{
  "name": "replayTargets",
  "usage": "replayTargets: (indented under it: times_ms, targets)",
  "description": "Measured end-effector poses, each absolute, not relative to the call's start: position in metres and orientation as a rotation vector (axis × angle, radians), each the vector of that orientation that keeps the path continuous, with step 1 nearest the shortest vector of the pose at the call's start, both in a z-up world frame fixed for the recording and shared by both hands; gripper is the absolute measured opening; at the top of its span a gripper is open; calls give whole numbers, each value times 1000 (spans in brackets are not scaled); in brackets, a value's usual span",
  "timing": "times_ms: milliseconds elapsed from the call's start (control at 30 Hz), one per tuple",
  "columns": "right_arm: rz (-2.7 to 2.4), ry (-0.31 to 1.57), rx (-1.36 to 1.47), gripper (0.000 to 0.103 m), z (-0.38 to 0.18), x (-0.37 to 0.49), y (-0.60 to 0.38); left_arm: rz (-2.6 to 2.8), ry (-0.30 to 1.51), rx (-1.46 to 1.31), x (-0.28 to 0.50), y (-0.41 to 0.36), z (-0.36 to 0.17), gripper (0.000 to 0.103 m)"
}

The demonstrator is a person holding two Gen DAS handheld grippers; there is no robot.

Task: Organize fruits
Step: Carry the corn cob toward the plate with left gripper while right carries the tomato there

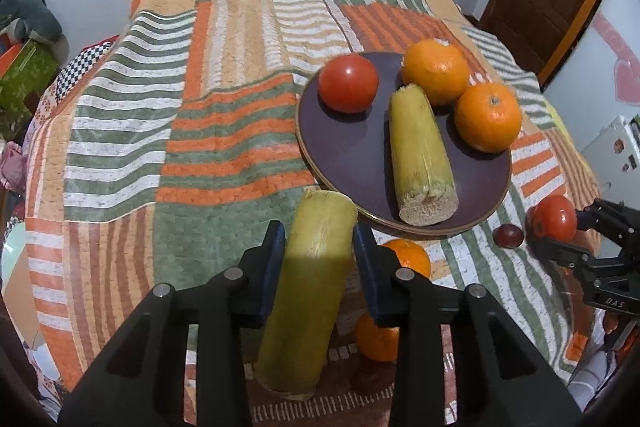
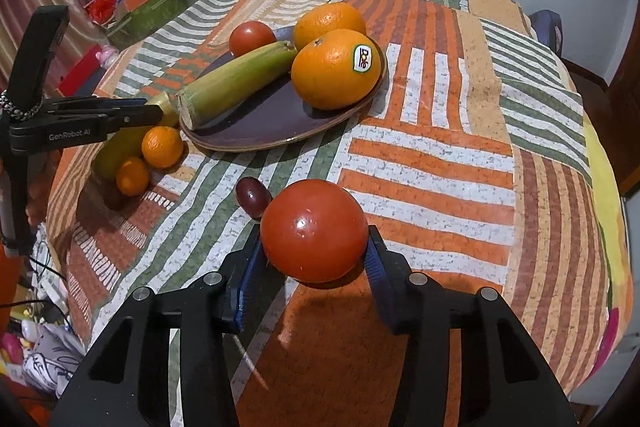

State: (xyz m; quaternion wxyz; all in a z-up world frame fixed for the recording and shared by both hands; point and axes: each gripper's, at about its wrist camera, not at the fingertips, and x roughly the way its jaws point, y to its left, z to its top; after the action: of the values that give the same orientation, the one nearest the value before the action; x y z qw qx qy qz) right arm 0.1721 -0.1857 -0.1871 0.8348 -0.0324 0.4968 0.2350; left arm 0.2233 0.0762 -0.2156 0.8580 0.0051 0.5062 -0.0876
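The left gripper is clamping a yellow-green cane piece just before the plate. The right gripper is gripping a tomato beside a grape. Farther, the plate is carrying two oranges, another tomato and a second cane piece.

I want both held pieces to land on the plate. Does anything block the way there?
Nothing stands between the right gripper's tomato and the plate. The left gripper's stalk reaches the rim unobstructed; open plate remains left of the lying stalk.
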Motion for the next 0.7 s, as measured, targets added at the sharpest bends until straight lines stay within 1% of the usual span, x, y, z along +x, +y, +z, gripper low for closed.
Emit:
replayTargets:
  times_ms: [33,67,167,300,367,433,467,533,567,633,700]
  targets:
    - [497,1048,-66,44,-186,173,-186,-183,1057,1,223,79,-212,29]
    - [495,1043,-64,44,-185,173,-186,-182,1042,-6,222,81,-207,0]
    - [492,1026,-55,44,-180,176,-188,-195,998,-33,219,87,-185,0]
    - [493,1009,-53,44,-174,180,-186,-197,961,28,217,82,-172,1]
    - [498,1004,-50,44,-172,180,-185,-193,977,49,216,79,-176,9]
    - [503,1003,-50,44,-172,180,-184,-193,1010,50,220,78,-186,15]
    - [503,1003,-51,44,-172,180,-184,-193,1033,46,222,78,-193,17]
    - [504,1006,-52,44,-172,180,-183,-207,1086,20,227,79,-208,18]
    - [504,1007,-51,44,-172,180,-184,-214,1107,9,229,80,-214,23]
    - [502,1009,-49,44,-173,180,-184,-218,1113,1,231,80,-221,30]
    - [500,1010,-46,44,-173,181,-185,-220,1125,7,234,77,-227,33]
